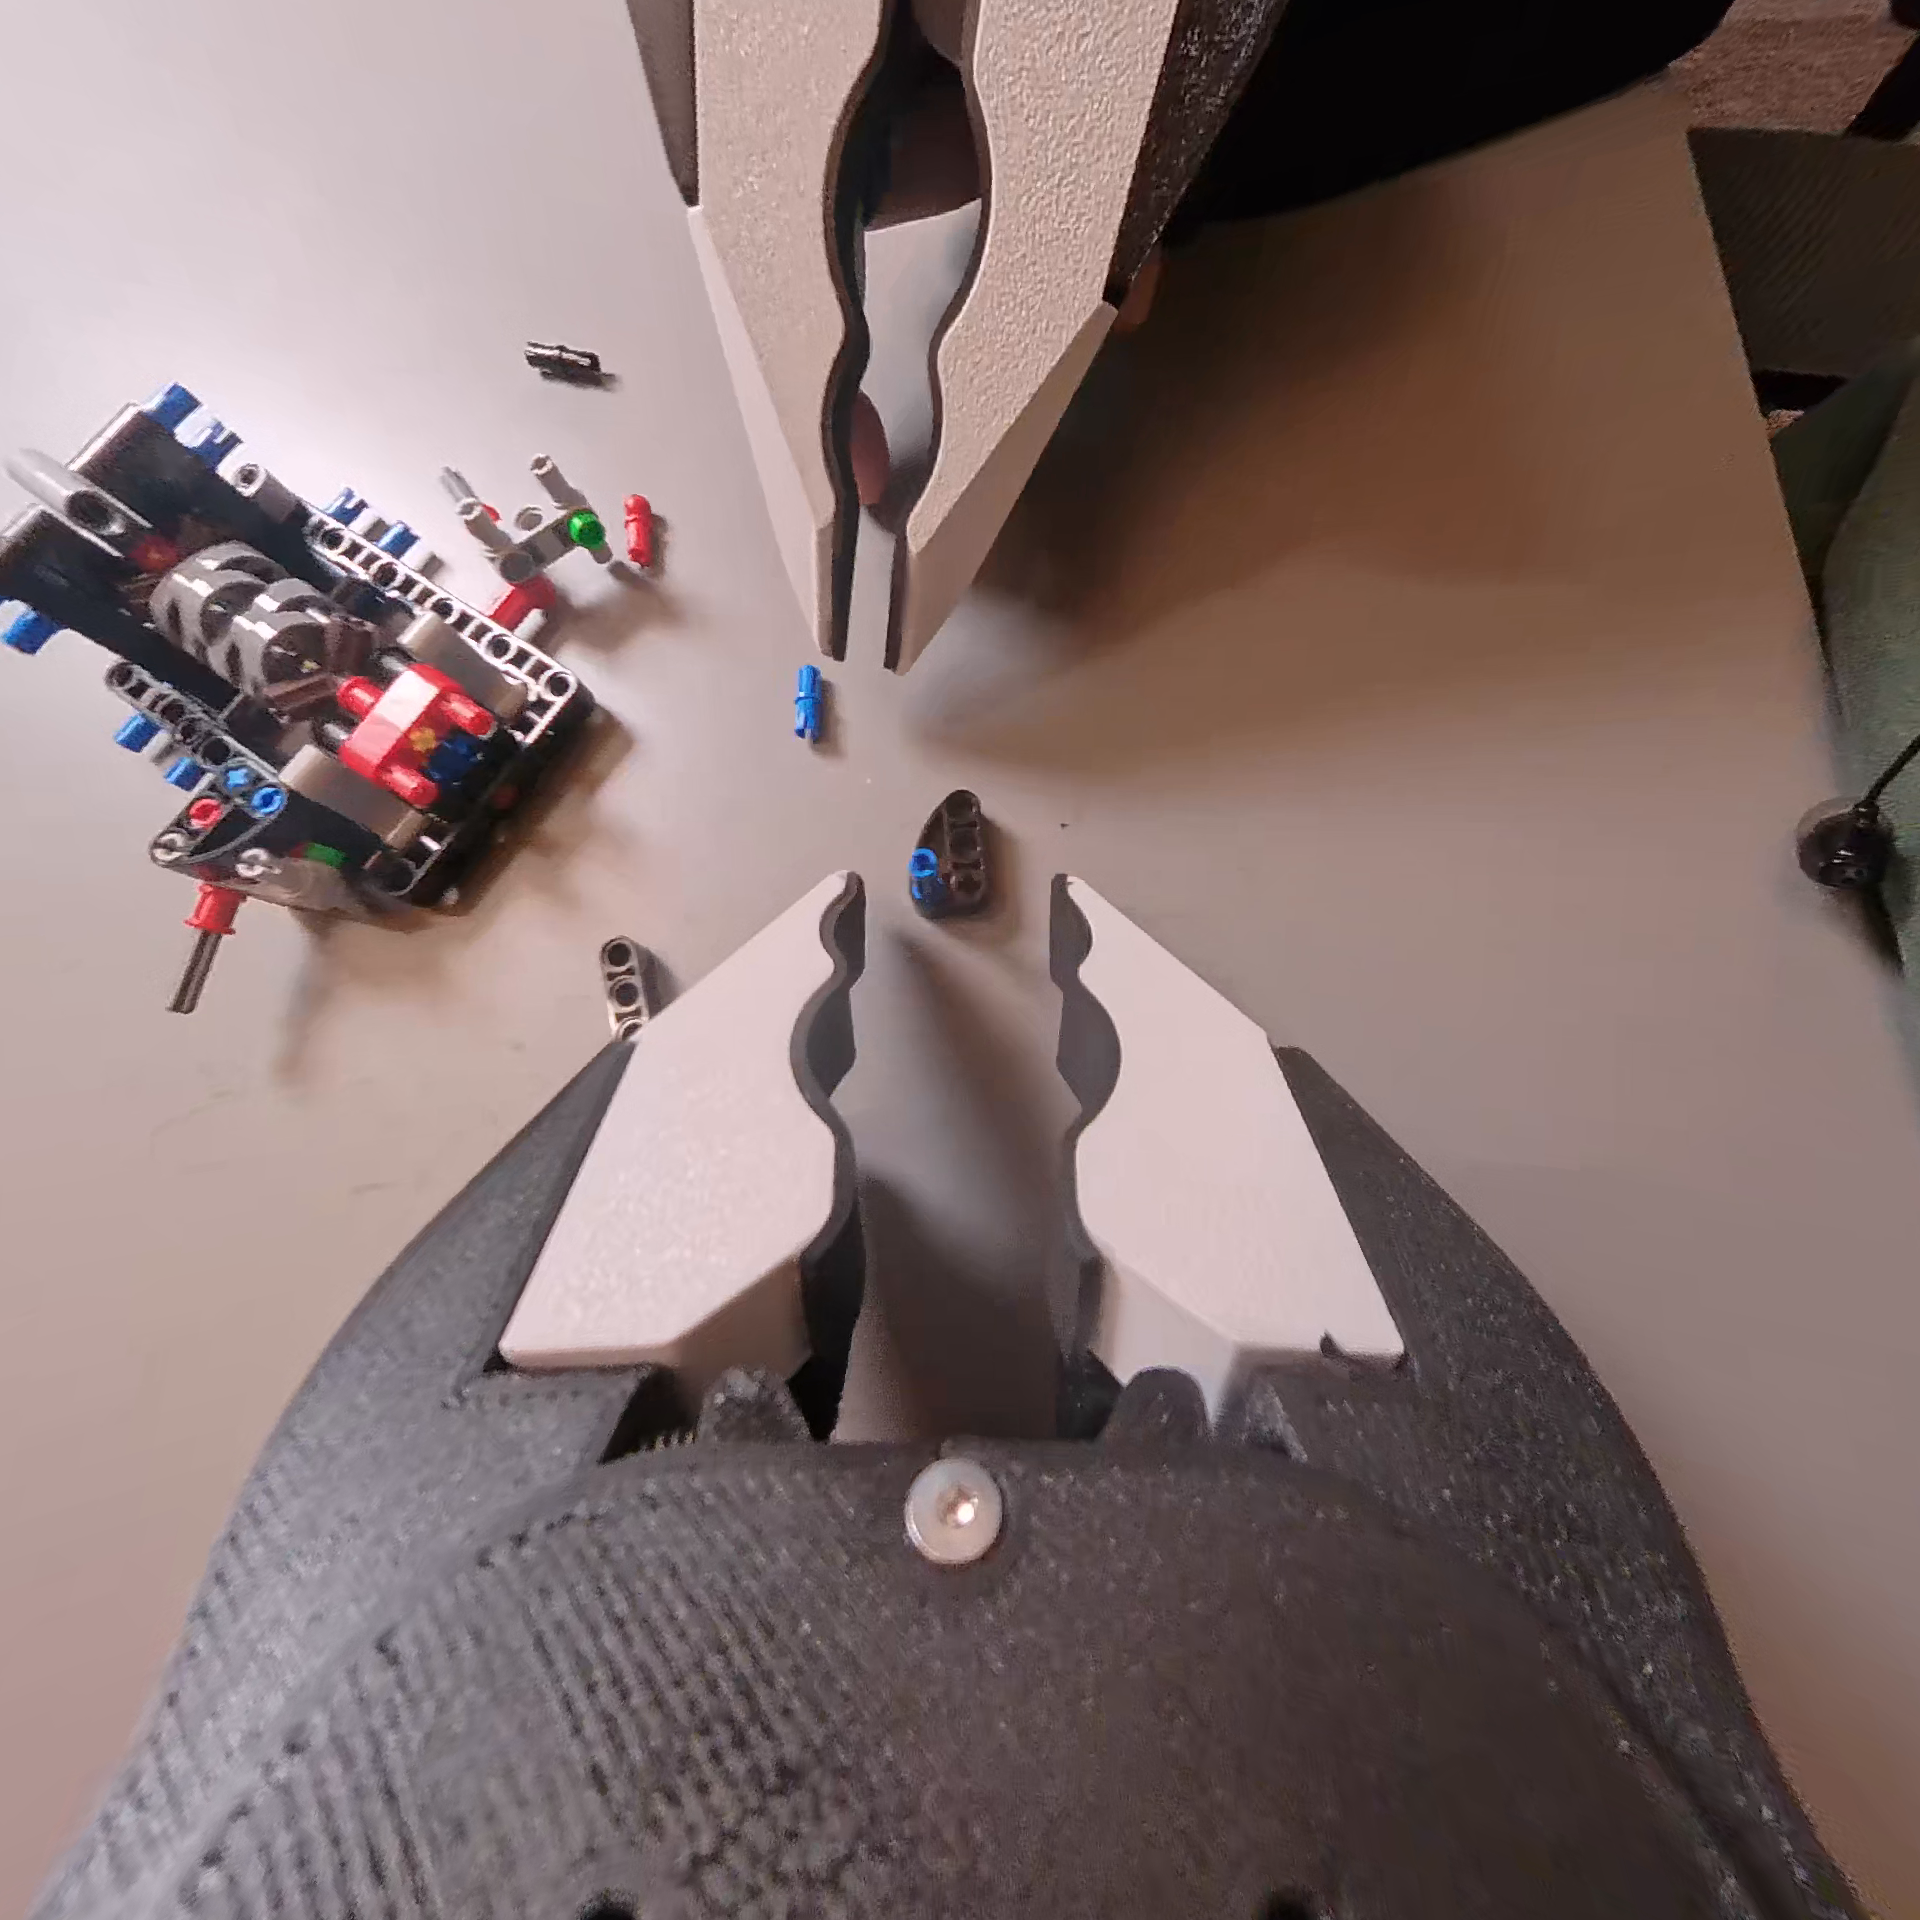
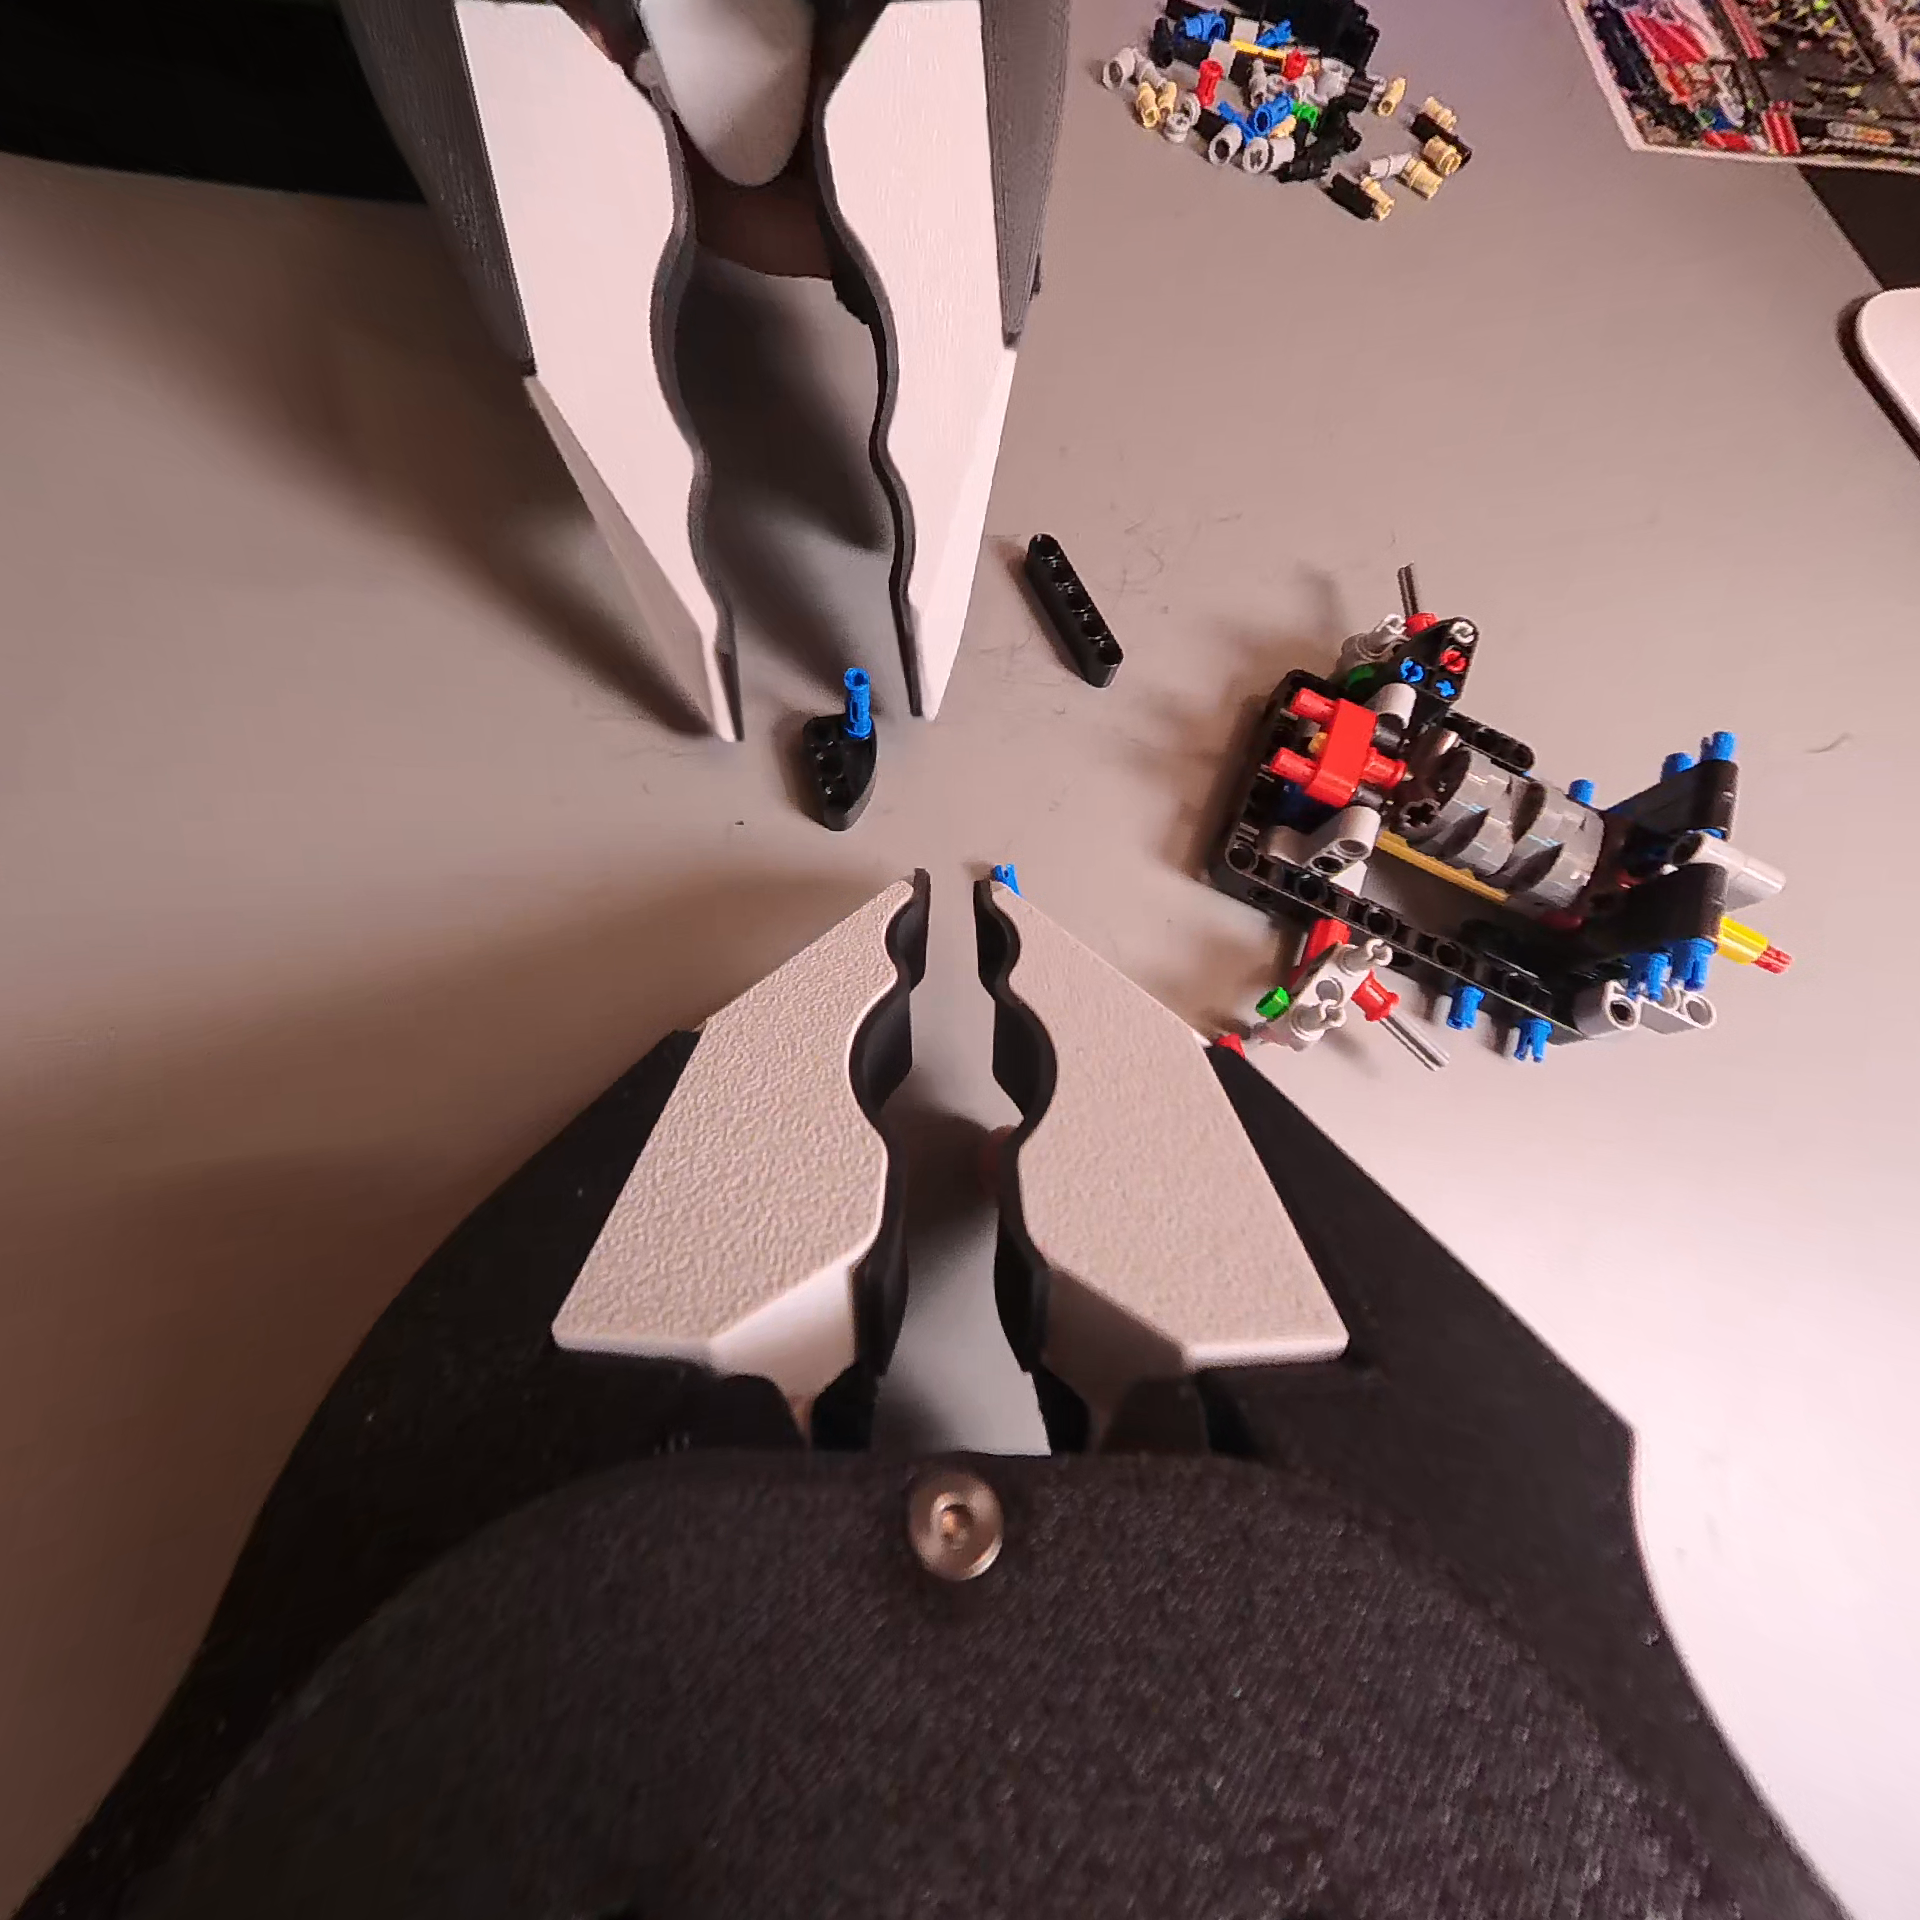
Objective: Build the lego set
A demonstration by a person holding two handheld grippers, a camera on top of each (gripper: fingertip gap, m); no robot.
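A small black curved lego piece (image 1: 961, 868) with a blue pin (image 1: 923, 860) in it lies on the table between the fingertips of my left gripper (image 1: 956, 883), which is open and empty. In the right wrist view the piece (image 2: 836, 774) lies just in front of the left gripper (image 2: 826, 717). My right gripper (image 2: 951, 881) is empty, its jaws only a narrow gap apart; it comes in from the top in the left wrist view (image 1: 868, 657). A loose blue pin (image 1: 808, 701) lies beside its tip (image 2: 1003, 876). The part-built model (image 1: 291, 686) (image 2: 1486, 831) lies off to the side.
A black beam (image 2: 1075, 611) lies near the left gripper. Small loose pieces (image 1: 540, 520) and a black pin (image 1: 563, 361) lie by the model. A pile of parts (image 2: 1288, 104) and the instruction booklet (image 2: 1756, 73) are at the far edge. The table edge (image 1: 1766, 499) runs on the right. Some 5 centimeters of space lies between my two pairs of fingers.
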